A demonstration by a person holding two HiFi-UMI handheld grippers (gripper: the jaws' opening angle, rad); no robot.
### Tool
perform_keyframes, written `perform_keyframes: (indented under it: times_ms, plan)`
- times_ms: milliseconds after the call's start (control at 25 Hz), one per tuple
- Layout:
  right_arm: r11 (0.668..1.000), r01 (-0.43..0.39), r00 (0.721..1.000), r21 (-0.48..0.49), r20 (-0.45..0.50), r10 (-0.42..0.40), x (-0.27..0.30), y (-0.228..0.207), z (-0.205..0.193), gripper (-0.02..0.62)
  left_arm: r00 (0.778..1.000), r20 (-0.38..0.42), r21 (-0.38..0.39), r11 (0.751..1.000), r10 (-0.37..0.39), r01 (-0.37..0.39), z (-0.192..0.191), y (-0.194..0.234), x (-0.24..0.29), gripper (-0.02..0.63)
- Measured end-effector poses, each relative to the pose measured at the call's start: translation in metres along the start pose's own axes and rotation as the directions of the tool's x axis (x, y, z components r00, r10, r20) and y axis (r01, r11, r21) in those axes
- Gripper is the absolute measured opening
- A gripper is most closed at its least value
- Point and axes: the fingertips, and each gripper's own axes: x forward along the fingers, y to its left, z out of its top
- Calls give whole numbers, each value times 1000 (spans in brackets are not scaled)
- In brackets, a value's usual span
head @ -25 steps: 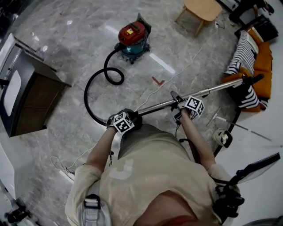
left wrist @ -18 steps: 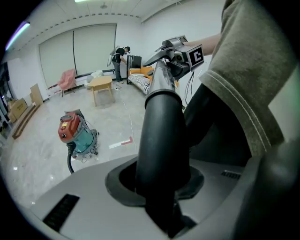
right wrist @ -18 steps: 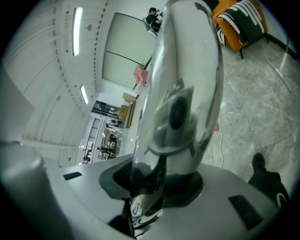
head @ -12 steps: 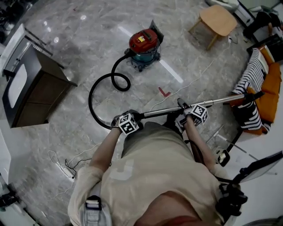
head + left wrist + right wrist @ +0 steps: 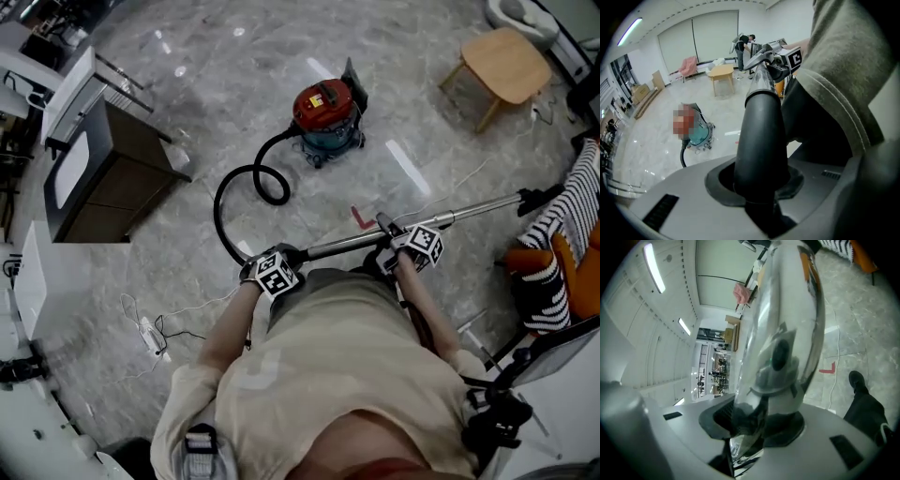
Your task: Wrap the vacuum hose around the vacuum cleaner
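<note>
Seen from above, a person stands on a grey marble floor (image 5: 187, 103), the left gripper (image 5: 281, 262) clamped round the black cuff at the end of the vacuum hose (image 5: 217, 211) and the right gripper (image 5: 398, 246) clamped on the chrome wand (image 5: 469, 212), which sticks out level to the right. The red and teal canister vacuum cleaner (image 5: 325, 108) stands upright well ahead of them, and the hose trails from it in a loose curl and a wide arc across the floor. No turn lies round the canister, so the wrapping looks wholly undone.
</note>
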Motion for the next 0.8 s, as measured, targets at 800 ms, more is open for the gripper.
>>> perform_keyframes:
  times_ms: [800]
  plan:
    - [983,-79,982,-166,-182,48,-3,27,158,117,999,13,-121,991,52,-50,149,-1,63,95]
